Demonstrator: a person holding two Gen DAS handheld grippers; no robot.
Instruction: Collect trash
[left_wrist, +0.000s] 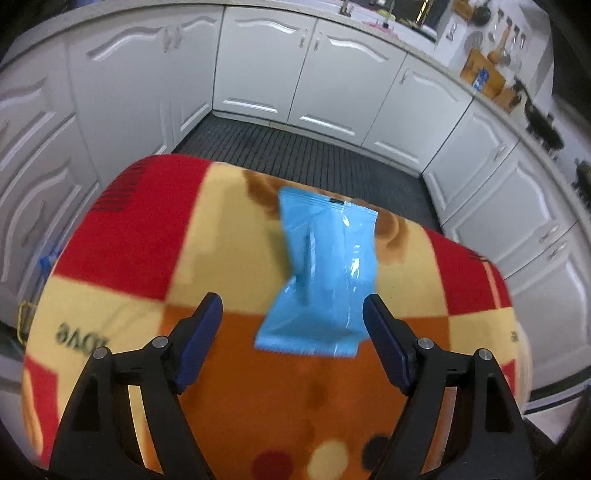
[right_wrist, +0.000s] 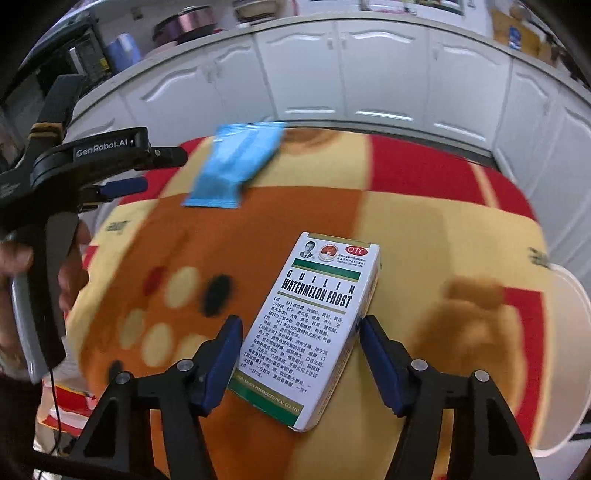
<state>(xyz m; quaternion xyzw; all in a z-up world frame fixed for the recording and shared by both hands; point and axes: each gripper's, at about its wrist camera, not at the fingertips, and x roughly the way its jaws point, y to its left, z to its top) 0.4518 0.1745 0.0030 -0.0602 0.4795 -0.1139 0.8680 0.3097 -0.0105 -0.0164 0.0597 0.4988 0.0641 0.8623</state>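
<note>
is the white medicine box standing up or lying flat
Lying flat: the box rests on its broad side on the blanket, printed face up.

Medicine box (right_wrist: 314, 328) between parted right claw (right_wrist: 301, 326)

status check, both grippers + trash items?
Left gripper open, straddling blue wrapper. Right gripper open around white medicine box. Both items flat on the blanket. Nothing blocking.

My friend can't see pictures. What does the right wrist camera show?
A white medicine box reading "Guilin Watermelon Frost" lies on a red, orange and yellow blanket, between the open fingers of the right gripper. Farther back lies a blue packet, with the left gripper beside it.
</note>
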